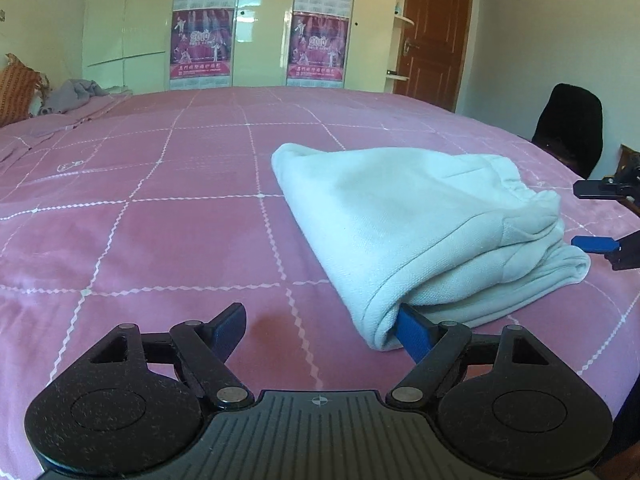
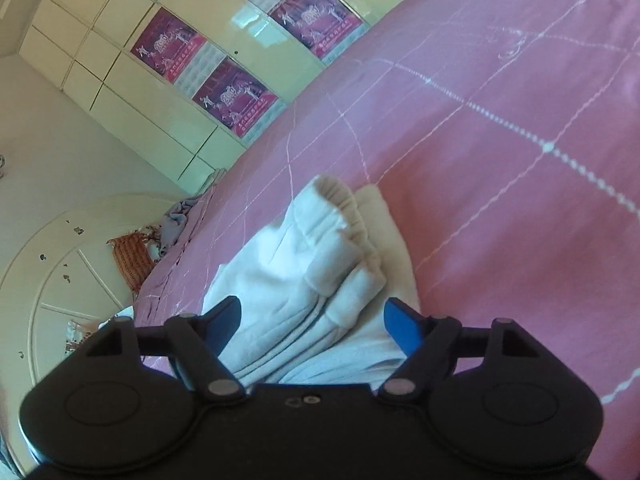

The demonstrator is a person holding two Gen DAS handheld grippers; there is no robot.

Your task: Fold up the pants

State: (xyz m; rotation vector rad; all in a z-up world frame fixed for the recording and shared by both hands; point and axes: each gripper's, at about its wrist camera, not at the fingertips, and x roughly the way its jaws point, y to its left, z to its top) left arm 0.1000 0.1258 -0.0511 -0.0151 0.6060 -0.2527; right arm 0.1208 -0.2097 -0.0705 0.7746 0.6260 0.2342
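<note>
Folded pale pants are lying right of centre on the pink bed. Left tongs are standing apart, one finger tucked in the fold. Right tongs are gaping over the waistband, gripping nothing.

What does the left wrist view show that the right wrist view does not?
Only the left wrist view: the brown door, a black chair and the open right gripper beside the pants' waistband. Only the right wrist view: a white headboard. Both: the folded white pants on the pink bedspread, the postered wardrobe, and open jaws.
</note>
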